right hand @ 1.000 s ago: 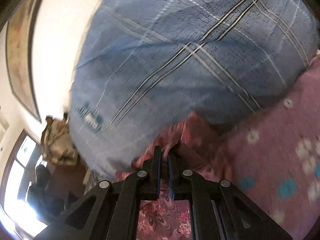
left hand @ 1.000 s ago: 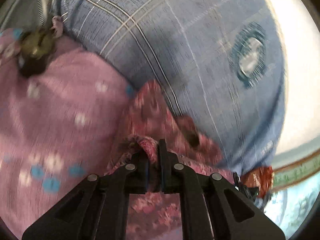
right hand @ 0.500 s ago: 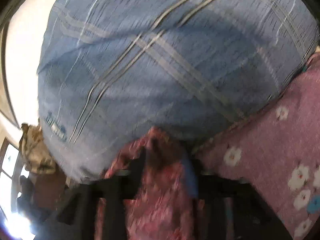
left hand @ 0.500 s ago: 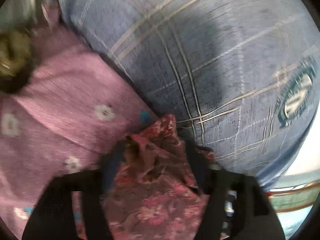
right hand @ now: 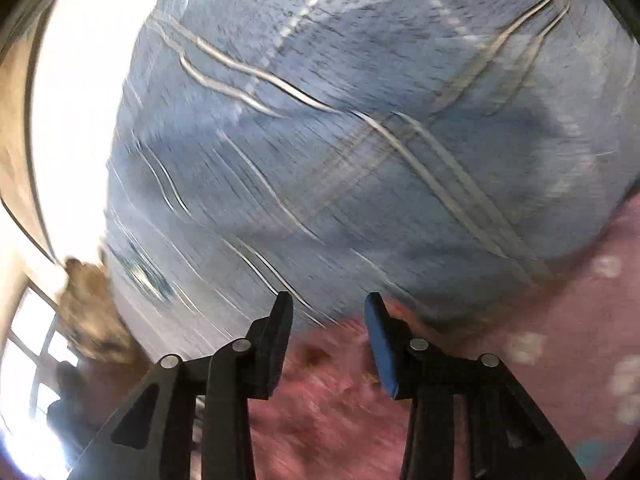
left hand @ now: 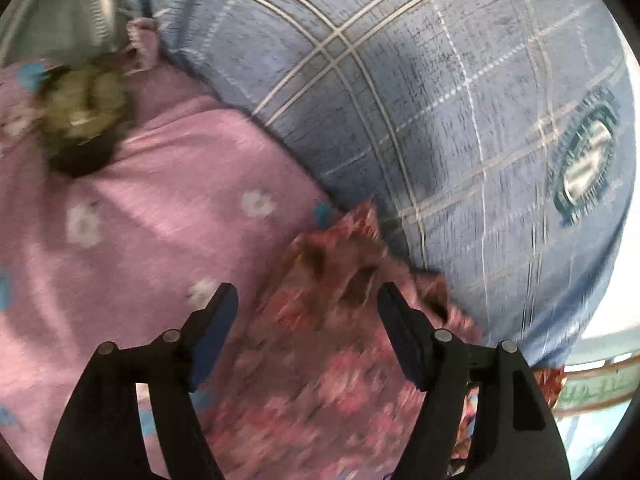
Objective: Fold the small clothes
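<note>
A small red floral garment (left hand: 320, 340) lies on the pink flowered bedsheet (left hand: 160, 200), its far edge against a big blue plaid pillow (left hand: 440, 100). My left gripper (left hand: 306, 300) is open and empty, its fingers either side of the garment's far edge, just above it. In the right wrist view the same garment (right hand: 332, 392) lies under my right gripper (right hand: 328, 304), which is open and empty close to the blue pillow (right hand: 340, 140). That view is blurred by motion.
A crumpled olive-green and dark cloth (left hand: 80, 112) lies on the sheet at the far left. A grey striped fabric (left hand: 72, 12) sits behind it. A window (right hand: 28, 360) and a tan bundle (right hand: 92, 320) show beyond the pillow.
Both grippers were shut on the red garment's edge one second ago. Both have opened and let it go, and it now lies on the sheet.
</note>
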`<action>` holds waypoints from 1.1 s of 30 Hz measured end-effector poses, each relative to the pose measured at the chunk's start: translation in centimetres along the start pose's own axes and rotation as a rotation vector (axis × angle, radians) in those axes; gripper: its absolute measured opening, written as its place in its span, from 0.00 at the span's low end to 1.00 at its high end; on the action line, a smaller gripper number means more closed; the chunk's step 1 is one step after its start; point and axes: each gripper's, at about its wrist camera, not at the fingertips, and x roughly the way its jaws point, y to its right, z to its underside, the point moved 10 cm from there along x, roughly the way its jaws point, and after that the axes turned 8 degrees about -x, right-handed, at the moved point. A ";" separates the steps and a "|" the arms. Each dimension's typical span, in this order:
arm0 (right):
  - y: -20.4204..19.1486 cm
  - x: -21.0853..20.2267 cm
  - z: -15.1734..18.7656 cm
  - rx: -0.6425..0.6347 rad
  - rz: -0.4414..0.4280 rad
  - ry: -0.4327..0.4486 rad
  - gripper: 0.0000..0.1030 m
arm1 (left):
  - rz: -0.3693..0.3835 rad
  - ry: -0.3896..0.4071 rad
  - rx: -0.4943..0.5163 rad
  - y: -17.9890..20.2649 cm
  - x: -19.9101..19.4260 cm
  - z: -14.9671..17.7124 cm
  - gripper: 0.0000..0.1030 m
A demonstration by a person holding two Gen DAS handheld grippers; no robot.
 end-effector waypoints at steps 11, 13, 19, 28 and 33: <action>3.6 -9.7 15.0 0.077 0.024 -0.149 0.60 | 0.217 -0.206 0.001 -6.1 -3.4 16.9 0.72; 3.4 -10.3 17.0 0.084 0.015 -0.159 0.62 | 0.253 -0.233 -0.035 -6.5 -3.1 18.5 0.72; 3.4 -8.1 16.8 0.098 0.027 -0.143 0.63 | 0.297 -0.191 -0.121 -5.7 -2.2 16.7 0.74; 2.7 -3.7 12.7 0.085 0.011 0.011 0.51 | 0.273 -0.112 -0.187 -3.2 0.4 12.2 0.80; 2.7 -4.3 11.8 0.105 0.000 0.022 0.05 | 0.203 -0.035 -0.139 -3.3 -0.3 11.5 0.06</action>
